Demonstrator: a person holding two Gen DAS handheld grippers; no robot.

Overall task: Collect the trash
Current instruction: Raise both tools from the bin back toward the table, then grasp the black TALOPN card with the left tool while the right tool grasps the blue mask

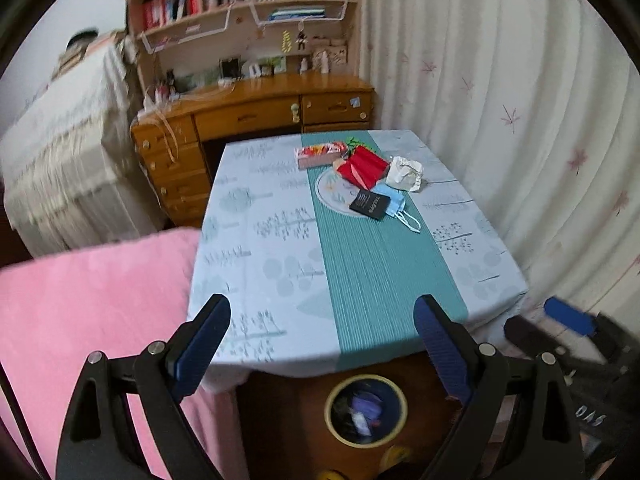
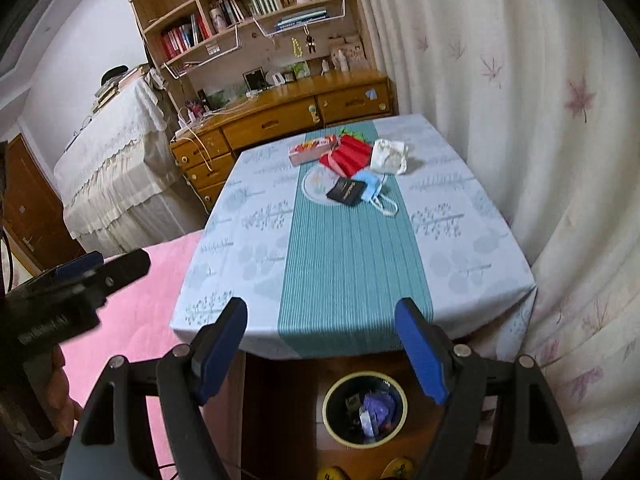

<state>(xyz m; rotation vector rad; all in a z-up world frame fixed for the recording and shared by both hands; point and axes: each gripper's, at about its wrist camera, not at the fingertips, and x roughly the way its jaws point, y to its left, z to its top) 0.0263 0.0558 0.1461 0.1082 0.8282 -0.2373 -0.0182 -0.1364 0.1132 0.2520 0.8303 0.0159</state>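
A small table (image 1: 260, 240) (image 2: 256, 248) with a pale cloth and a teal runner carries litter at its far end: a crumpled white paper (image 1: 405, 173) (image 2: 389, 157), a blue face mask (image 1: 394, 200) (image 2: 372, 186), a black packet (image 1: 370, 204) (image 2: 347, 191), a red wrapper (image 1: 364, 167) (image 2: 347, 155) and a pink box (image 1: 320, 154) (image 2: 312, 149). On the floor below the near edge stands a round bin (image 1: 366, 410) (image 2: 365, 408) with trash inside. My left gripper (image 1: 322, 344) and right gripper (image 2: 322, 346) both hang open and empty above the near table edge and the bin.
A pink bed cover (image 1: 92, 304) (image 2: 136, 312) lies left of the table. A wooden desk with shelves (image 1: 256, 112) (image 2: 280, 108) stands behind it, a curtain (image 1: 520, 100) (image 2: 540, 120) to the right. The other gripper shows at each view's edge.
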